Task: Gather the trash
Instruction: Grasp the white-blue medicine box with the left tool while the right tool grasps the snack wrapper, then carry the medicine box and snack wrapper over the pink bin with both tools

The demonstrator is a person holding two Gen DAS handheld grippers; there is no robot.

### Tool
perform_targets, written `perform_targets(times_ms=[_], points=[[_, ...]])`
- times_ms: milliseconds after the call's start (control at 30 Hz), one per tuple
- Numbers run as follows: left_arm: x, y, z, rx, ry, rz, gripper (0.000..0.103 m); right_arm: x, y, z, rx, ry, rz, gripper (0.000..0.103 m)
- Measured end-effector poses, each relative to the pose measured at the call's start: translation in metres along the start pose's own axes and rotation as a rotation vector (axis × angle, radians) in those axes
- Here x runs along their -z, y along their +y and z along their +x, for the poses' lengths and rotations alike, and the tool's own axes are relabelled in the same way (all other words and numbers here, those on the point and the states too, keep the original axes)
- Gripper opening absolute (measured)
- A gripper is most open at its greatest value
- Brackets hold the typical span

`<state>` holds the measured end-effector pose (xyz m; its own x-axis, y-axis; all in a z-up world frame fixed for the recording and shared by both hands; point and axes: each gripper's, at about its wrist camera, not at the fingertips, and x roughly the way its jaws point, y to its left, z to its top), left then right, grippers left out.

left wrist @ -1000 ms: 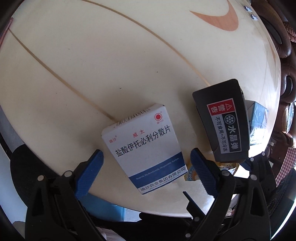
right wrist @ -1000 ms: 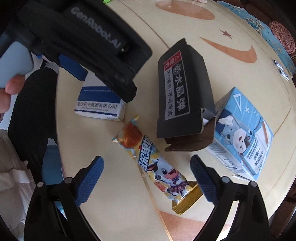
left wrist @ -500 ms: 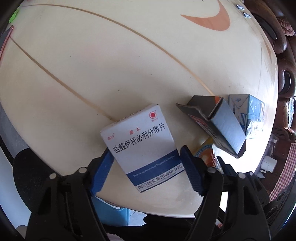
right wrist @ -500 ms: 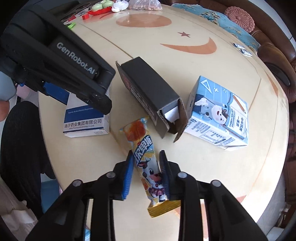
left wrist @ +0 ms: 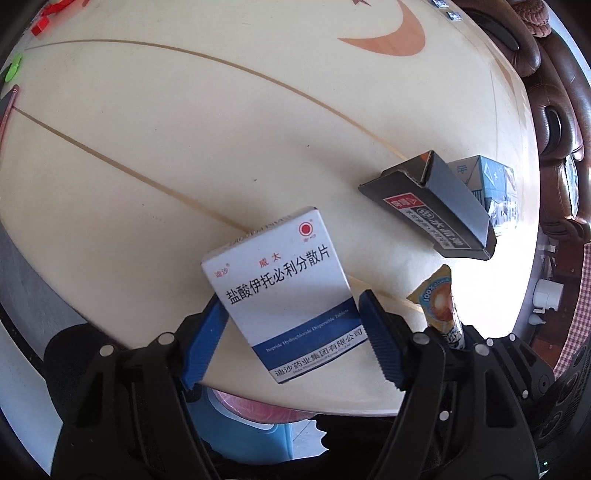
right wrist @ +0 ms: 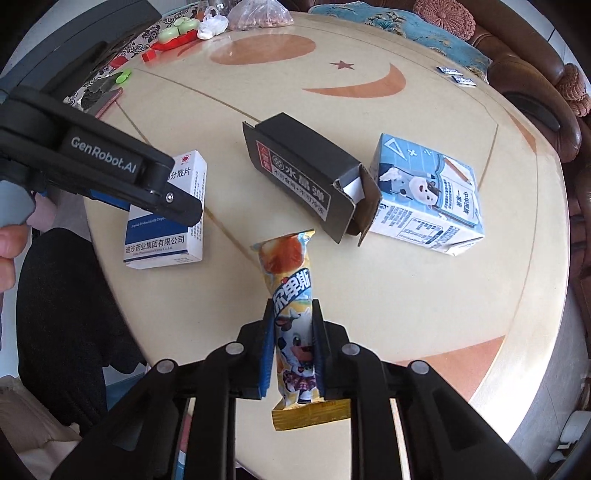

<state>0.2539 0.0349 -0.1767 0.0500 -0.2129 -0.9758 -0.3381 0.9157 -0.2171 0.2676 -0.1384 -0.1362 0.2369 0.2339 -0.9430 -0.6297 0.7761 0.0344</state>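
Observation:
My left gripper is shut on a white and blue medicine box, one blue pad on each side of it, near the table's near edge. The box also shows in the right wrist view under the left gripper's body. My right gripper is shut on a yellow snack wrapper and holds it a little above the table; the wrapper also shows in the left wrist view. A black carton and a blue milk carton lie on the table beyond.
The round cream table has toys and plastic bags at its far edge and small packets at far right. Brown sofas surround it. A blue bin with pink lining sits below the near edge.
My left gripper closed onto the medicine box. My right gripper closed on the snack wrapper and lifted it. The black carton turned onto its side.

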Motion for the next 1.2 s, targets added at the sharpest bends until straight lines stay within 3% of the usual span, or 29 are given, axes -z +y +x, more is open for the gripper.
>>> perform_targets(times_ms=[367,500,800,1200], points=[[0.025,-0.004,-0.049,-0.027,-0.138,0.190,0.071,-0.006,-0.012,-0.047,0.034,-0.047,0.101,0.018],[0.021,-0.023,-0.087,-0.031,-0.189,0.274,0.071,0.004,0.005,-0.072,0.058,-0.072,0.108,0.018],[0.056,-0.010,-0.134,-0.040,-0.290,0.410,0.071,0.033,0.041,-0.126,0.094,-0.133,0.144,0.018],[0.124,0.000,-0.135,-0.042,-0.360,0.559,0.071,0.081,0.087,-0.161,0.101,-0.193,0.182,0.018]])
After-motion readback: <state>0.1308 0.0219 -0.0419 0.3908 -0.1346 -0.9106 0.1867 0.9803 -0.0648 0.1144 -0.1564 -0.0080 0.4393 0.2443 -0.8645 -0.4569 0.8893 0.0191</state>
